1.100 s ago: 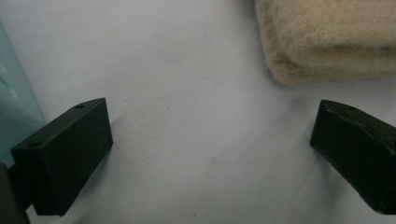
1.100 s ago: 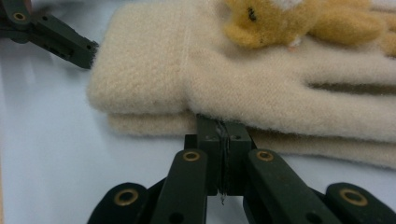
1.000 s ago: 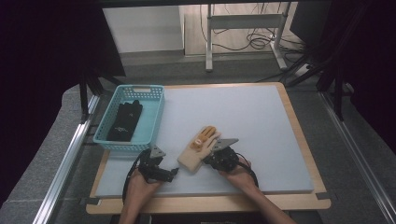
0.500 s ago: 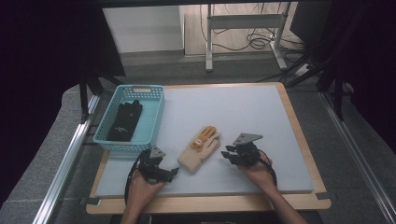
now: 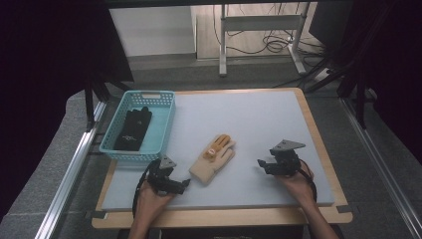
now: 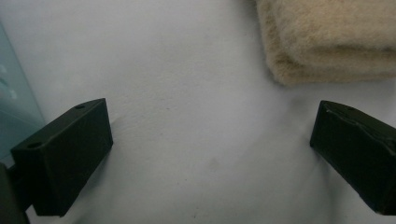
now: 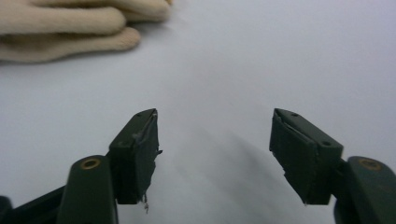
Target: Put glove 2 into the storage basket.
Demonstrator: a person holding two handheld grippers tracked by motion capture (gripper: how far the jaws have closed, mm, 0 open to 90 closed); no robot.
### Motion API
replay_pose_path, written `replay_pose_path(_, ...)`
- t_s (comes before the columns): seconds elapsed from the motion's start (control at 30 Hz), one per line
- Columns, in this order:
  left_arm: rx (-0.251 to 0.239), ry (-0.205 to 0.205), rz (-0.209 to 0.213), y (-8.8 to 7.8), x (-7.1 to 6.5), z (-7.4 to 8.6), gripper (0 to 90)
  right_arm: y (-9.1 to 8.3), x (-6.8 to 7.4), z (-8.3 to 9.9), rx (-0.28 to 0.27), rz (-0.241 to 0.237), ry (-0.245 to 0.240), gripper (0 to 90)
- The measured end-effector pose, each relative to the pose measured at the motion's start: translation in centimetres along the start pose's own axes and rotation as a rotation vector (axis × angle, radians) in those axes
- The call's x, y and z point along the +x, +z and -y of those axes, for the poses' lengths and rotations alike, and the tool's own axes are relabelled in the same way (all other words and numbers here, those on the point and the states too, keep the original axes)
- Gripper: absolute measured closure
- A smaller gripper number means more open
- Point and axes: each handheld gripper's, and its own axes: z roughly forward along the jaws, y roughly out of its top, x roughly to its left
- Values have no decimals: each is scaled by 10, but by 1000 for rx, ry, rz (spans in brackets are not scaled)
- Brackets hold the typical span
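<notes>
Both our tools, left tool (image 5: pixel 183 183) and right tool (image 5: pixel 261 163), sit released beside the glove (image 5: pixel 214 158); a shallow pinch could snag only fuzz, dragging it.

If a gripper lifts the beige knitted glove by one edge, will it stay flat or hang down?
The beige knitted glove with orange fingertips looks soft and fuzzy, so it would probably droop. It lies flat, so rolling seems unlikely. Pushed across the pale grey table mat, it may bunch rather than slide.

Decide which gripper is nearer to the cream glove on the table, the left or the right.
Left. The left gripper sits just beside the cuff end of the cream glove, jaws open. The right gripper stands farther off on the glove's other side, jaws open and empty.
</notes>
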Motion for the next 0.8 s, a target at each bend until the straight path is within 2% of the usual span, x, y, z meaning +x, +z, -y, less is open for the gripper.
replay_pose_path(0.13, 0, -5, 0, 0, 0, 0, 0, -1, -8, 6, 18, 37, 8, 267)
replay_pose_path(0.23, -2, -7, 1, 0, 0, 0, 0, 0, -10, 10, 43, 58, -15, 238)
replay_pose_path(0.3, -2, -7, 1, 0, 0, 0, 0, 1, -11, 13, 49, 52, -12, 219)
replay_pose_path(0.4, -4, -9, 3, 0, 0, 0, 0, 1, -17, 16, 40, 8, 39, 182)
replay_pose_path(0.43, -5, -8, 4, 0, 1, 0, 0, 1, -17, 16, 41, 3, 40, 171)
replay_pose_path(0.5, -4, -9, 2, 0, 0, 0, 0, 2, -15, 16, 47, 14, 22, 157)
replay_pose_path(0.57, -4, -9, 2, 0, 0, 0, 0, 3, -15, 16, 50, 29, 26, 132)
replay_pose_path(0.8, 0, -6, 3, 0, 0, 0, 0, 3, -15, 17, 48, 32, 26, 131)
